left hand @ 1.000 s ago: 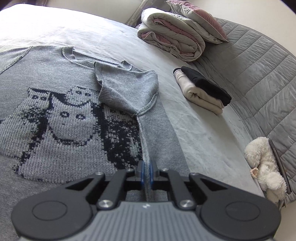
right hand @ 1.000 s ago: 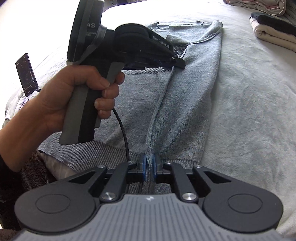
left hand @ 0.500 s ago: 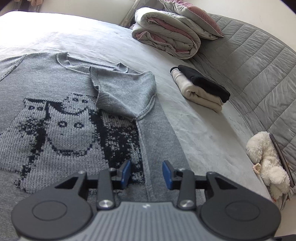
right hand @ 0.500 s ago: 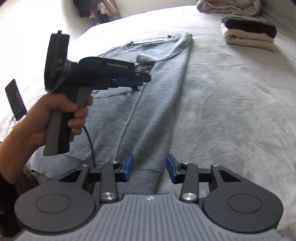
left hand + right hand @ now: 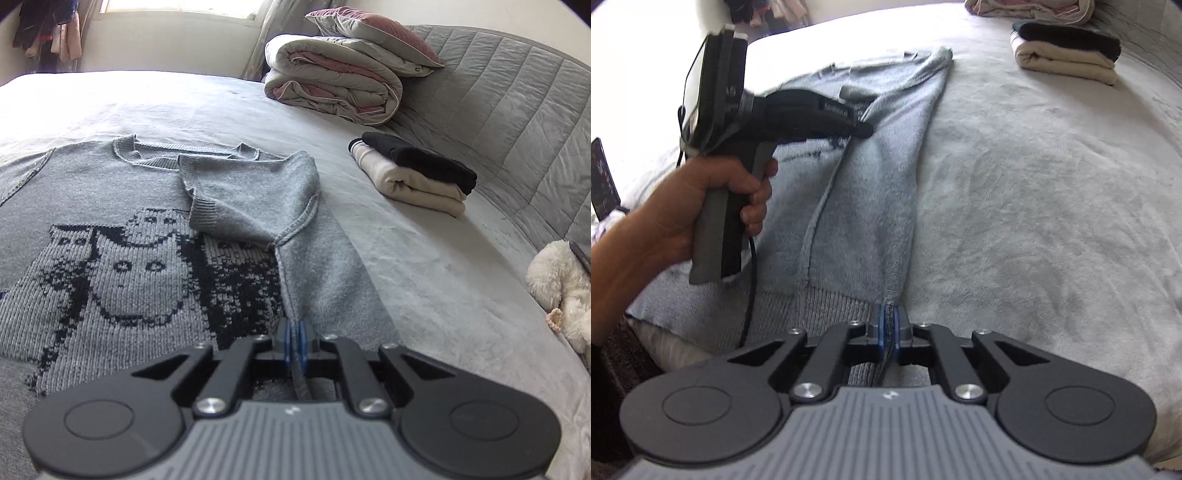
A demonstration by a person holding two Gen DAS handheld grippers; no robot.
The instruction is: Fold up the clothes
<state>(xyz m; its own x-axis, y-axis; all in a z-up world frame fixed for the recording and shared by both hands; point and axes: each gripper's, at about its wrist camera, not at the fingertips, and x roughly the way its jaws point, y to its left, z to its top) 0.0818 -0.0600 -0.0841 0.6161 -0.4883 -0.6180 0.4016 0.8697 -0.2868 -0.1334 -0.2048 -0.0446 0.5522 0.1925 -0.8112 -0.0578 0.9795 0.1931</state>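
A grey knitted sweater [image 5: 129, 229] with a dark cartoon pattern lies flat on the bed, its right side and short sleeve folded inward. My left gripper [image 5: 294, 339] is closing its blue pads on the raised side seam of that folded panel, and the knit is pinched between them. In the right wrist view the sweater [image 5: 871, 206] runs away from me as a long folded strip. My right gripper [image 5: 888, 328] is closing on the outer fold edge at the ribbed hem, with fabric between the pads. A hand [image 5: 713, 199] holds the left gripper [image 5: 866, 130] farther up the seam.
A folded stack of beige and black clothes [image 5: 413, 173] sits on the bed to the right. A rolled duvet [image 5: 332, 85] with a pillow on top lies by the quilted headboard [image 5: 517, 110]. A white plush toy [image 5: 557, 288] rests at the right edge. A phone [image 5: 602, 177] lies far left.
Both grippers opened half a second ago and have shut on the sweater again. The right gripper shifted from the seam to the outer fold edge at the hem.
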